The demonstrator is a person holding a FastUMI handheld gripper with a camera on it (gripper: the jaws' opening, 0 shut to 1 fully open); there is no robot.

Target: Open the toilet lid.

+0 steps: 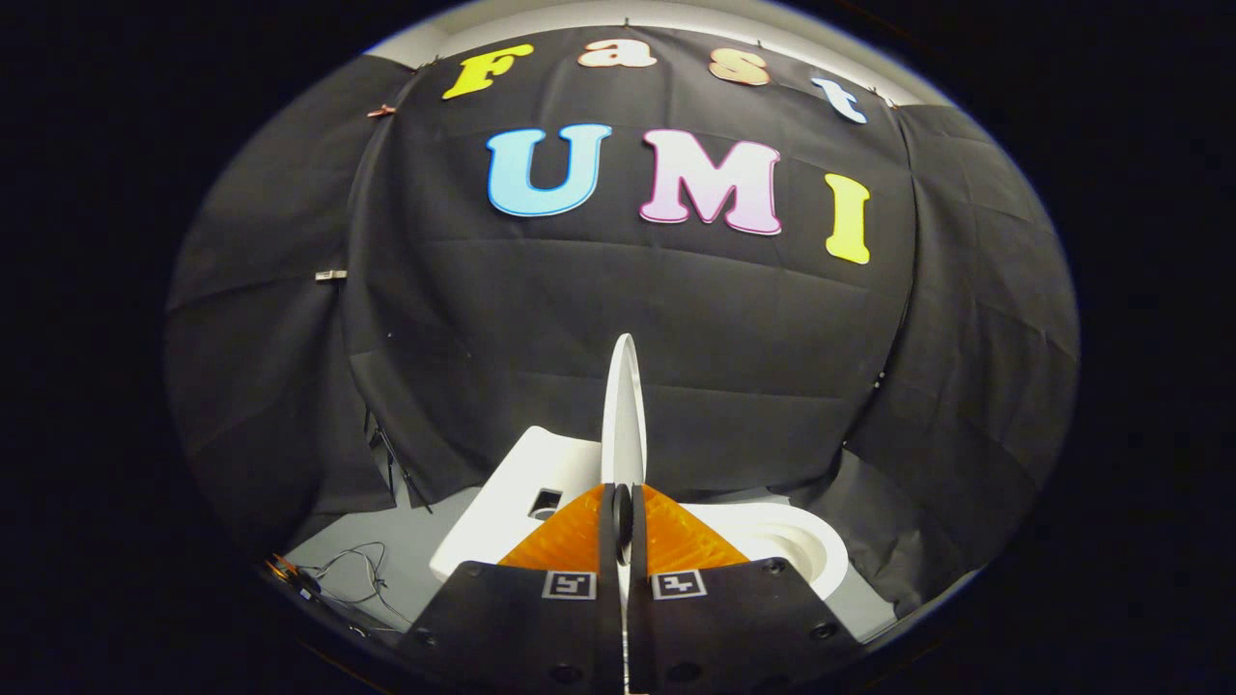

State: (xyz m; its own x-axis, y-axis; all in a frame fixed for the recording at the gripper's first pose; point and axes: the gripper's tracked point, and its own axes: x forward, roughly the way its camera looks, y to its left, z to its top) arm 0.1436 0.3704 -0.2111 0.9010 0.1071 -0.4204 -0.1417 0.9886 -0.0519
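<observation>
The white toilet lid stands upright, seen edge-on, rising from between my fingers. My gripper is shut on the lid's rim, both fingers pressing its two faces. To the right of the fingers lies the white toilet seat and bowl, uncovered. To the left of the lid sits the white tank with a dark opening in its top.
Black cloth walls close the booth behind and on both sides of the toilet. Thin cables lie on the grey floor to the left of the tank. A dark rod leans against the cloth near the tank.
</observation>
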